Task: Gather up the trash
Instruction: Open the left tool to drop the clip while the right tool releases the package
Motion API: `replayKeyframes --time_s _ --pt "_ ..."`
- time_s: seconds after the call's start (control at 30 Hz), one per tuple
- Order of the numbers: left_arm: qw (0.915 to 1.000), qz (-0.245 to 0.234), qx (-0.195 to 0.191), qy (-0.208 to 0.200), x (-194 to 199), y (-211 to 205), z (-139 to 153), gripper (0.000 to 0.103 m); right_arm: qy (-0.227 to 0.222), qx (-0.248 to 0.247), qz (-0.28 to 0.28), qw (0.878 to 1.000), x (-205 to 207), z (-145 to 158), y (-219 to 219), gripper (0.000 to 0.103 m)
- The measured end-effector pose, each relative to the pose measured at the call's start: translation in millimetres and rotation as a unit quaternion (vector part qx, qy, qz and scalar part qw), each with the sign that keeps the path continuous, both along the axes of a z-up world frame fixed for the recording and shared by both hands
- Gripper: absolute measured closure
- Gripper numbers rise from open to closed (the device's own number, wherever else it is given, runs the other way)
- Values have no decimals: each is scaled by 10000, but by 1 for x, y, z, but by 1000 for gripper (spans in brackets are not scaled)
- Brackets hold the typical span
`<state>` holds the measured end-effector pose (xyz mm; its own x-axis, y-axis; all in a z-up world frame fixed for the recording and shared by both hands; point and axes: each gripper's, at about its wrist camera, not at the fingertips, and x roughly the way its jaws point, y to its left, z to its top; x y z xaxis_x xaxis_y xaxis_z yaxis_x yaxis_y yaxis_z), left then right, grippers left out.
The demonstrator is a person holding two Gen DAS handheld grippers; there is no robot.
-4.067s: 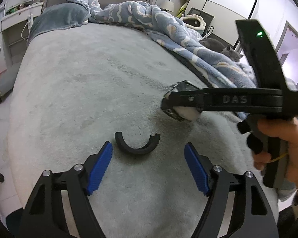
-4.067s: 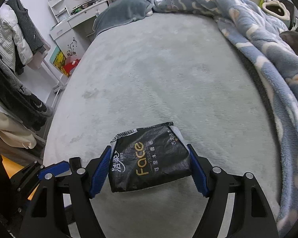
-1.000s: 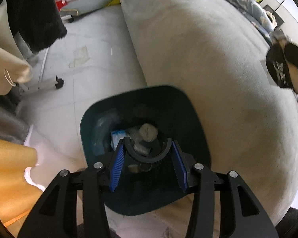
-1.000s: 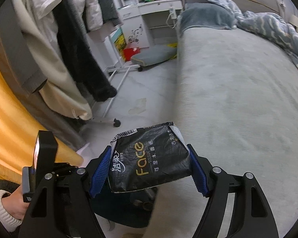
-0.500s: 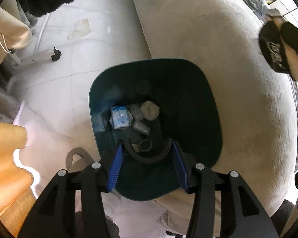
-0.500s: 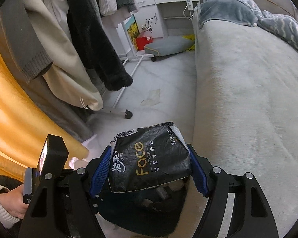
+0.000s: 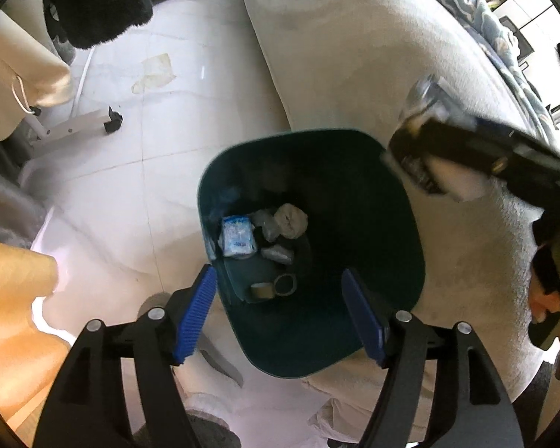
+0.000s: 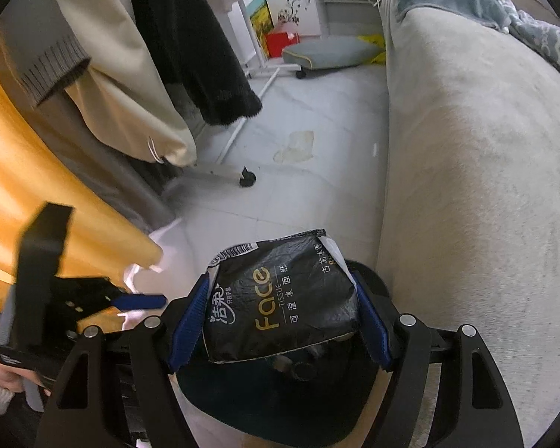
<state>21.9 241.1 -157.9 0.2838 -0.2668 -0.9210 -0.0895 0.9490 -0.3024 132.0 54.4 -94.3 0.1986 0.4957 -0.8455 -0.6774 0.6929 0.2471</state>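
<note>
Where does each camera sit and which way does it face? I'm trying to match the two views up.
Left wrist: on the left gripper, looking down into the trash bin; its open fingers show, nothing between them.
Right wrist: on the right gripper, tilted down over floor and bed; fingers clamp the tissue pack.
Shared: bin, bed, each other's gripper.
</note>
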Motion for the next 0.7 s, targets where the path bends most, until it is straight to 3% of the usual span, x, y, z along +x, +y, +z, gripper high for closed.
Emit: replayKeyframes --time_s 0.37,0.7 --pt "9984 124 236 -504 -5 19 20 31 254 -496 61 9984 4 -39 15 29" --pt "9907 271 316 -1295 -8 27 56 35 383 -919 197 9948 -2 -66 22 29"
